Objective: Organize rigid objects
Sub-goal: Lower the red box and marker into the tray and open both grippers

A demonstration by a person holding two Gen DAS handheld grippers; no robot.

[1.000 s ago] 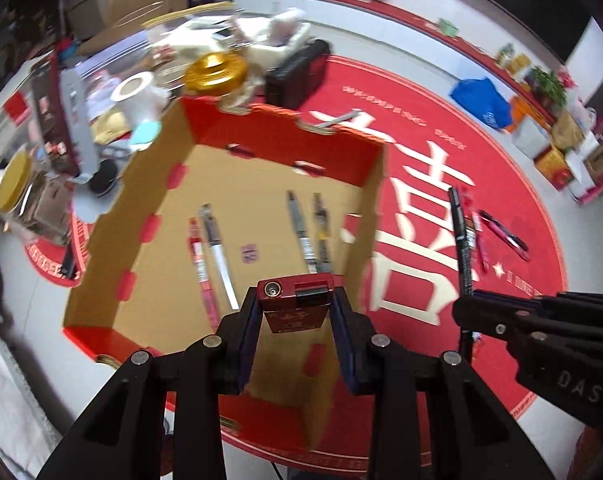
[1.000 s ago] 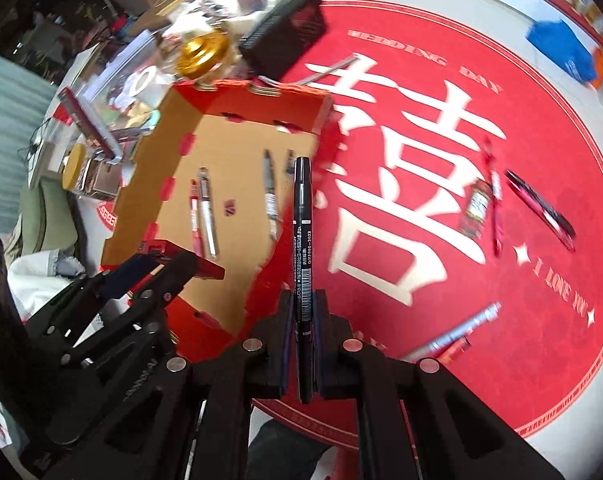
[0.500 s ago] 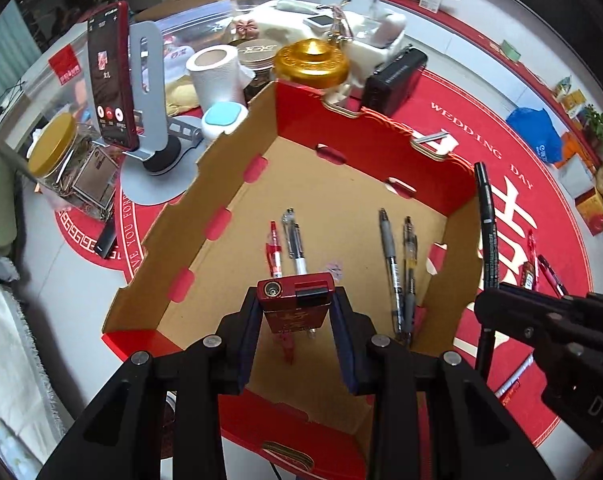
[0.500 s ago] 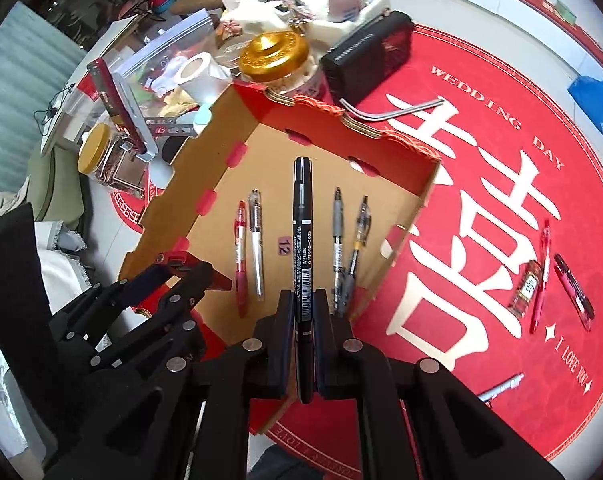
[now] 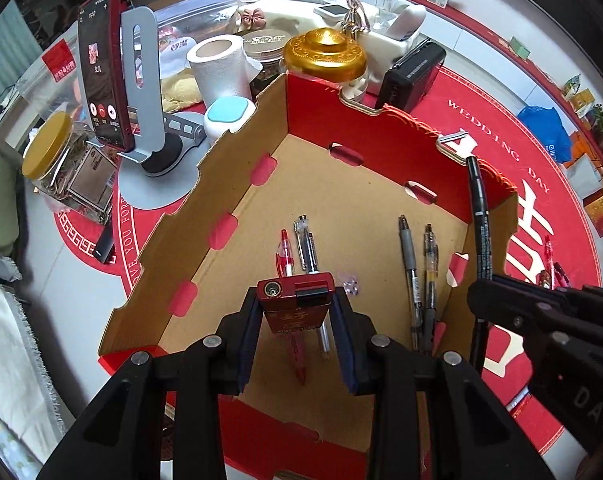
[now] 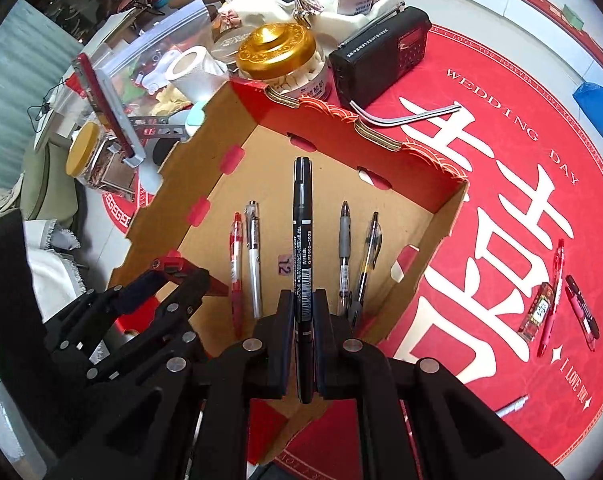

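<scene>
left gripper (image 5: 296,320): clamped on a small red rectangular lighter (image 5: 295,304), pinched by its flat sides, top end up, hanging over the floor of the box near its front wall.
right gripper (image 6: 303,312): closed tight on a long black marker pen (image 6: 303,240), gripped near its tail end, most of the barrel sticking out ahead over the box middle.
box: open red-and-brown cardboard box (image 6: 205,160) on the red round mat (image 6: 501,184); four pens on its floor, a red pen (image 6: 236,256) and a white pen (image 6: 253,256) toward the left wall, a grey-grip pen (image 6: 344,248) and a clear yellow-ink pen (image 6: 369,256) toward the right wall.
risk, lighter: it sits directly above the red and white pens; release here and it probably lands on them and knocks them askew.
risk, marker: tail grip leaves a long lever; tip could catch the far wall or the marker could roll against a neighbouring pen.
risk, clash: grippers are close side by side; dropping together could bump them.
left out: more pens (image 6: 557,296) on the mat, beyond the right wall.
</scene>
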